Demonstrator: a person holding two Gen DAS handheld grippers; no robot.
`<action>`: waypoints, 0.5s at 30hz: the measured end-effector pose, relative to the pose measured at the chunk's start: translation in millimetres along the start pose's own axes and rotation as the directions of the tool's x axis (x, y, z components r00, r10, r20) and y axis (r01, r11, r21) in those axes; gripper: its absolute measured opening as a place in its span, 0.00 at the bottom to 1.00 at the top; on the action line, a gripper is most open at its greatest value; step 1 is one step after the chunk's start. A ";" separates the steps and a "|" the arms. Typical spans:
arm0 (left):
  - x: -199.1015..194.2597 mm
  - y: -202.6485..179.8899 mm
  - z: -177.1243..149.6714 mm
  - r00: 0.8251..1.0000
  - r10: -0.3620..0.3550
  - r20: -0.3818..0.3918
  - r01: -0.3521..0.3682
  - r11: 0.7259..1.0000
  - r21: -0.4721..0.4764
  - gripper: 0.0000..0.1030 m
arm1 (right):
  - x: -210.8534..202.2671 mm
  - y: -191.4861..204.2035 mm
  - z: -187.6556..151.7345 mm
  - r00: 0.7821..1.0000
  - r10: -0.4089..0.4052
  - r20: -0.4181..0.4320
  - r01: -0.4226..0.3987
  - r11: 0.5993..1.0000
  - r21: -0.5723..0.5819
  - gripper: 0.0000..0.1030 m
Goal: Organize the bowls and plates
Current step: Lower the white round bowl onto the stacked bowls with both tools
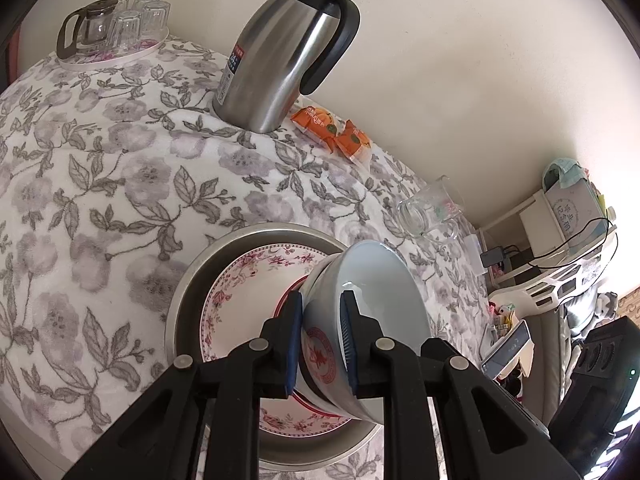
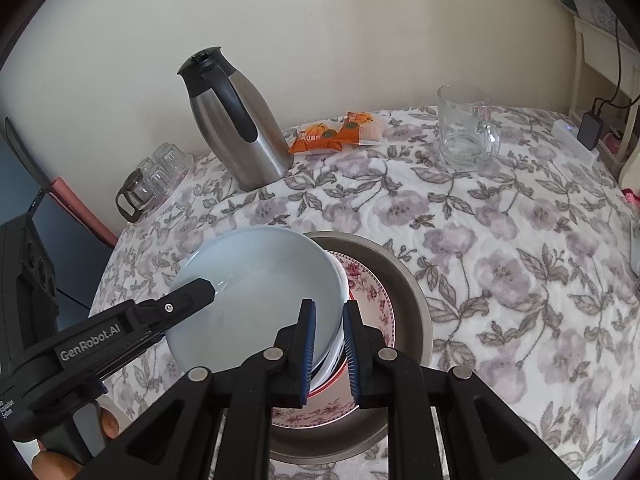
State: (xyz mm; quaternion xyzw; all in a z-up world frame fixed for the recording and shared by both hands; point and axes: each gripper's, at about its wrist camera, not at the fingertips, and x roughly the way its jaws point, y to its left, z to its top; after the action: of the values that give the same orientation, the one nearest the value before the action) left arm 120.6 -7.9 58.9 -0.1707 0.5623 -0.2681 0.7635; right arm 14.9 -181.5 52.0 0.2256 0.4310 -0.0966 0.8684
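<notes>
A pale blue bowl [image 1: 380, 280] [image 2: 260, 280], white outside with a red emblem, hangs tilted over a pink-flowered plate [image 1: 240, 280] [image 2: 376, 292]. The plate lies in a round metal pan [image 1: 188, 280] [image 2: 412, 292]. My left gripper [image 1: 322, 300] [image 2: 200, 286] is shut on the bowl's wall on one side. My right gripper [image 2: 329, 306] is shut on the rim on the opposite side. A red rim shows under the bowl, on the plate; what it belongs to is hidden.
On the flowered tablecloth stand a steel thermos jug [image 1: 288, 52] [image 2: 240, 128], orange snack packets [image 1: 332, 128] [image 2: 336, 132], a glass mug [image 1: 432, 208] [image 2: 464, 132] and a tray of glasses with a glass teapot [image 1: 112, 24] [image 2: 156, 180]. A cluttered shelf [image 1: 560, 232] stands beyond the table's edge.
</notes>
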 end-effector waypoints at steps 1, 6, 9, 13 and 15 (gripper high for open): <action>-1.4 0.2 0.0 1.000 -0.002 0.003 0.002 1.000 -0.004 0.18 | 0.4 -0.3 -0.2 1.000 0.005 -0.002 -0.005 1.000 0.002 0.16; -12.2 0.1 0.9 0.999 0.004 0.037 -0.004 1.000 0.007 0.18 | 4.5 -0.9 -1.7 1.000 0.008 -0.018 -0.008 1.000 0.004 0.16; -13.2 0.8 1.0 0.999 0.002 0.040 -0.003 1.000 0.007 0.18 | 4.0 -1.5 -1.7 1.000 0.012 -0.018 -0.012 1.000 0.007 0.16; -13.1 0.3 1.2 0.999 -0.007 0.041 0.006 1.000 0.020 0.18 | 3.6 -1.0 -1.4 1.000 0.013 -0.018 -0.013 1.000 0.006 0.17; -11.9 -1.5 0.8 0.999 -0.003 0.041 0.002 1.000 0.030 0.18 | 2.9 -0.8 -1.1 1.000 0.018 -0.017 -0.018 1.000 0.007 0.17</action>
State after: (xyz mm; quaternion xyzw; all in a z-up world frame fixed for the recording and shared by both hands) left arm 118.4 -2.0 69.2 -0.1653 0.5423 -0.2739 0.7769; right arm 15.7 -181.6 48.9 0.2332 0.4359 -0.0886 0.8648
